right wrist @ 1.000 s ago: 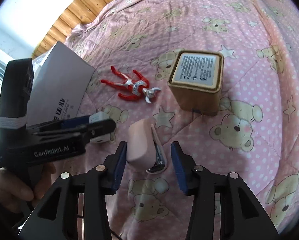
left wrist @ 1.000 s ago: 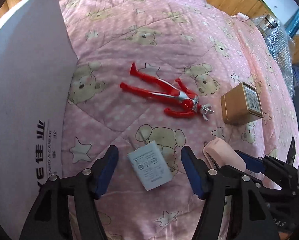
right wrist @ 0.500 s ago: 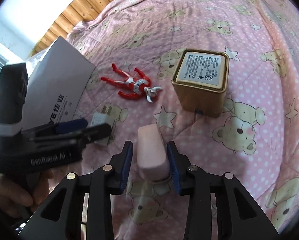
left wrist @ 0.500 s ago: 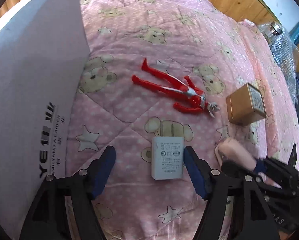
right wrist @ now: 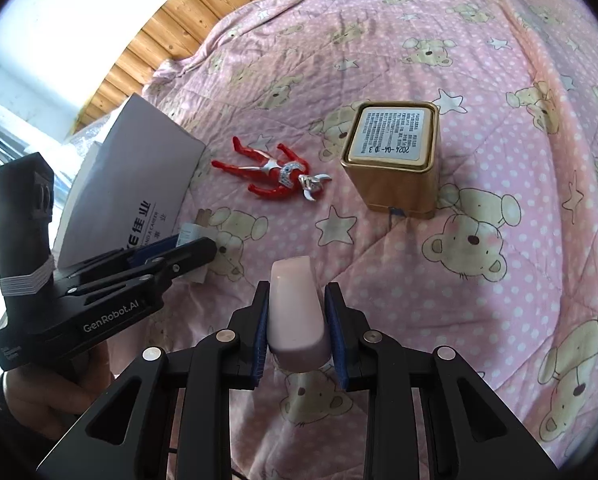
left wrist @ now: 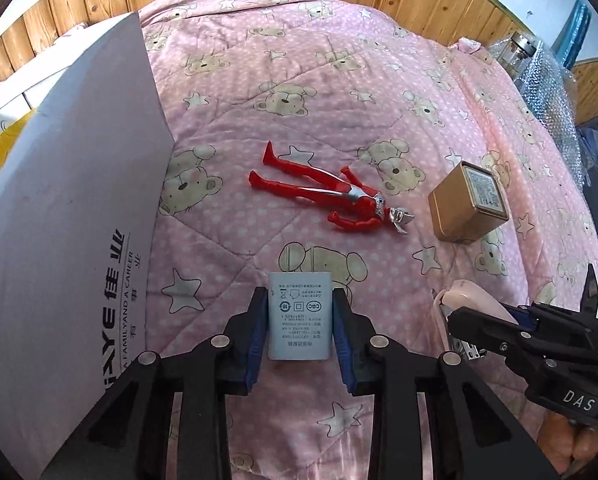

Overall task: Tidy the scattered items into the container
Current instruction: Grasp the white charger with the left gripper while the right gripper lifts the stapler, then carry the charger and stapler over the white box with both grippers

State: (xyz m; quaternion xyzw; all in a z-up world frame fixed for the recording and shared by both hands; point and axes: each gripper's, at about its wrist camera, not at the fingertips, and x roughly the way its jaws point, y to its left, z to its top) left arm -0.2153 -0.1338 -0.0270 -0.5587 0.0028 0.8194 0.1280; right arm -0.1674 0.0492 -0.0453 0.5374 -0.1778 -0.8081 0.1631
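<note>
The grey charger (left wrist: 299, 316) is clamped between the blue pads of the left claw (left wrist: 300, 334), low over the bed quilt (left wrist: 339, 80). The pink stapler (right wrist: 295, 312) is gripped by the right claw (right wrist: 296, 334). Both should be lifted straight, kept level, then carried over the white box (left wrist: 59, 216) wall before release.

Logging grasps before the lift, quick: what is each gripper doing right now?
Left gripper: closed on the grey power adapter.
Right gripper: closed on the pink stapler.
</note>
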